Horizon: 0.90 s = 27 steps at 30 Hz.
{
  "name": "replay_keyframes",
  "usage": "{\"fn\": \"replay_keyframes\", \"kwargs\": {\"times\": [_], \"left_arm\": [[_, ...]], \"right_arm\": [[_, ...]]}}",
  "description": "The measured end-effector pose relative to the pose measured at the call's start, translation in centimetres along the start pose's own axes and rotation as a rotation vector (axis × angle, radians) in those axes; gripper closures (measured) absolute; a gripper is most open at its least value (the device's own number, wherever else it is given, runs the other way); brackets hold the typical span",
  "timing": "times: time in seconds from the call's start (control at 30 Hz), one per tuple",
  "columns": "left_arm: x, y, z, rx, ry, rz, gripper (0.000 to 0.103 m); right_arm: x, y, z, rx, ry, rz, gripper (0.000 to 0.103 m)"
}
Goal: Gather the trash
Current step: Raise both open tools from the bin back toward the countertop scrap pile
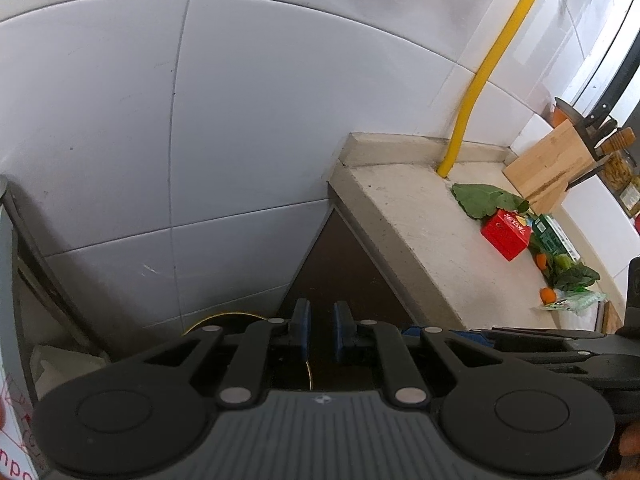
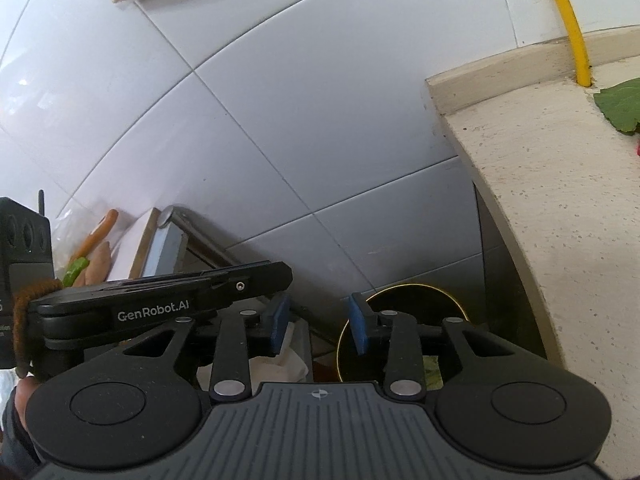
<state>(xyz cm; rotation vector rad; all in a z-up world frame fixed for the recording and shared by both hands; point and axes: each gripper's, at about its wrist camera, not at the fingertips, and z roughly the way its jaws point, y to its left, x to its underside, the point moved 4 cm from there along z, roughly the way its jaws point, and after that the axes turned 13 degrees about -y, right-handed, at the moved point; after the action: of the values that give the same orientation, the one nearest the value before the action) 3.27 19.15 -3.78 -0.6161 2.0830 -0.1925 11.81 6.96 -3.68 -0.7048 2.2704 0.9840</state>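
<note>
Both grippers are empty, left gripper [image 1: 319, 330] narrowly parted, right gripper [image 2: 320, 326] wide above the gold-rimmed black bin [image 2: 416, 300]; remaining red carton [image 1: 506, 234] lies up-right, nearer the right.

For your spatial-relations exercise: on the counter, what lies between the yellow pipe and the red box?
A large green leaf lies between the yellow pipe and the red box, seen in the left wrist view.

**Colours and patterns in view**

The table [image 1: 420, 240] is showing speckled beige. The box [image 1: 506, 234] is showing red, the leaf [image 1: 482, 199] green, the pipe [image 1: 496, 60] yellow. The wall tiles [image 1: 240, 120] are appearing plain white. The jaws are showing blue pads [image 2: 280, 322].
</note>
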Motion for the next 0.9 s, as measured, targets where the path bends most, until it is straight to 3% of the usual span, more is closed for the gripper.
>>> {"fn": "replay_keyframes", "kwargs": {"times": [0.9], "left_arm": [[0.0, -1.5, -0.6, 0.012, -0.011, 0.081, 0.087]], "right_arm": [[0.3, 0.0, -1.5, 0.027, -0.040, 0.002, 0.050]]}}
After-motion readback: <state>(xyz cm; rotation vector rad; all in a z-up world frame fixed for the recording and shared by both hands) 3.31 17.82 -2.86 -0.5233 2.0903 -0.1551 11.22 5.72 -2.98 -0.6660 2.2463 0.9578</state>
